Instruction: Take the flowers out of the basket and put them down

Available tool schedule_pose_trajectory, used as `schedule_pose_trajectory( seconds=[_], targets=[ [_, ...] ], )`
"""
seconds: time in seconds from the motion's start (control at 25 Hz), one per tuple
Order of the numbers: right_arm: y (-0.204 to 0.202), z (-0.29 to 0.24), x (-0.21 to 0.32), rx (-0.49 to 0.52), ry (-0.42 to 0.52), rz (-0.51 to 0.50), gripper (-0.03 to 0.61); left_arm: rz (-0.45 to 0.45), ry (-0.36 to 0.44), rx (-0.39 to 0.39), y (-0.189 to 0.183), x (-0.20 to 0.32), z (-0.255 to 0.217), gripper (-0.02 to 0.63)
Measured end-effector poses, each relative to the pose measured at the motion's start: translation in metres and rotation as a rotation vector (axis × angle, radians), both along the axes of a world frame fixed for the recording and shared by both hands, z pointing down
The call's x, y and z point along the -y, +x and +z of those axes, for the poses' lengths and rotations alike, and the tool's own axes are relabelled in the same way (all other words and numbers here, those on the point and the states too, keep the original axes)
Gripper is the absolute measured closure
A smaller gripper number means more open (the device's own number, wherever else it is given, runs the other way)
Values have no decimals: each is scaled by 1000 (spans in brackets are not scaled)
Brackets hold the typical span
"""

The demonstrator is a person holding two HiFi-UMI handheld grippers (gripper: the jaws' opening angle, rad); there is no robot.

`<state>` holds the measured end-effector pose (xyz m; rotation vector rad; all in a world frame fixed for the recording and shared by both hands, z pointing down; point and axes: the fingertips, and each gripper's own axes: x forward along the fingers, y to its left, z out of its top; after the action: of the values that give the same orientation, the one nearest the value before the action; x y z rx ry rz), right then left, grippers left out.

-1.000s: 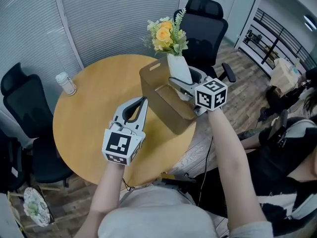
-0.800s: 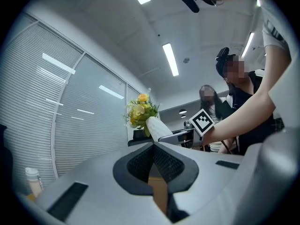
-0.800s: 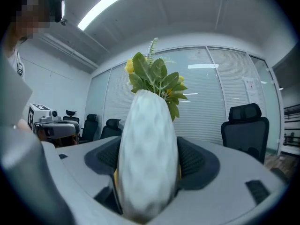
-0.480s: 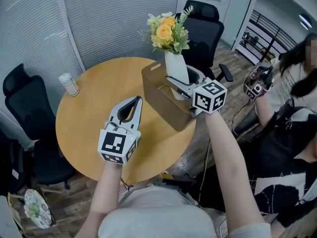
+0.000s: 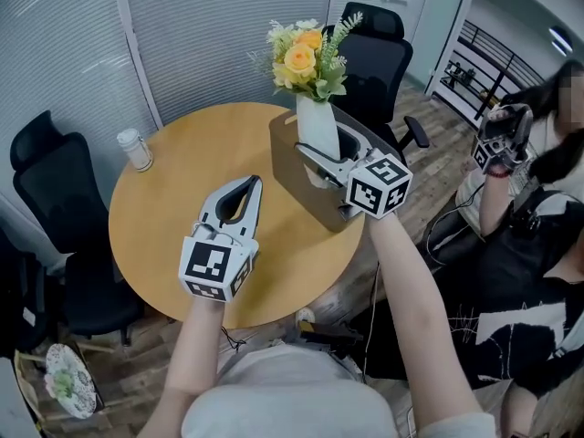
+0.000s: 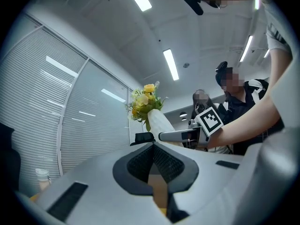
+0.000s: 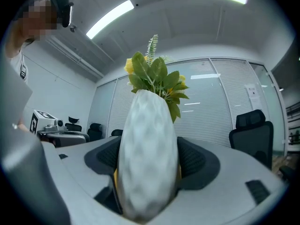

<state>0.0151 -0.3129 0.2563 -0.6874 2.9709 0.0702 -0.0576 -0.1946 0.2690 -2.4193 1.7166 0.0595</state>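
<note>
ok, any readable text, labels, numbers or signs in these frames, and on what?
None can be read.
Cubes on the left gripper and right gripper: black-and-white square markers only, no letters.
Sheet on the glass wall: print too small to read.
Jar: too small to make out any label.
White vase: no print visible.

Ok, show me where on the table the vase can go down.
The widest bare patch of the table lies between the jar and the basket, ahead of the shut left tool. The near rim below that tool is bare too. It is crowded on the right, where the basket sits and the right tool holds the vase.
</note>
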Motion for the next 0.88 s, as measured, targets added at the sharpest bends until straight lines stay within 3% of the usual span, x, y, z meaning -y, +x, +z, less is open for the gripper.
schedule_pose_trajectory(
  seconds=[0.36, 0.88],
  targets=[
    [-65, 18, -59, 14, 3, -9, 208, 4, 12, -11, -52, -45, 6, 609],
    [-76, 21, -66, 25, -13, -93, 209, -81, 0, -25, -46, -39, -5, 607]
  ],
)
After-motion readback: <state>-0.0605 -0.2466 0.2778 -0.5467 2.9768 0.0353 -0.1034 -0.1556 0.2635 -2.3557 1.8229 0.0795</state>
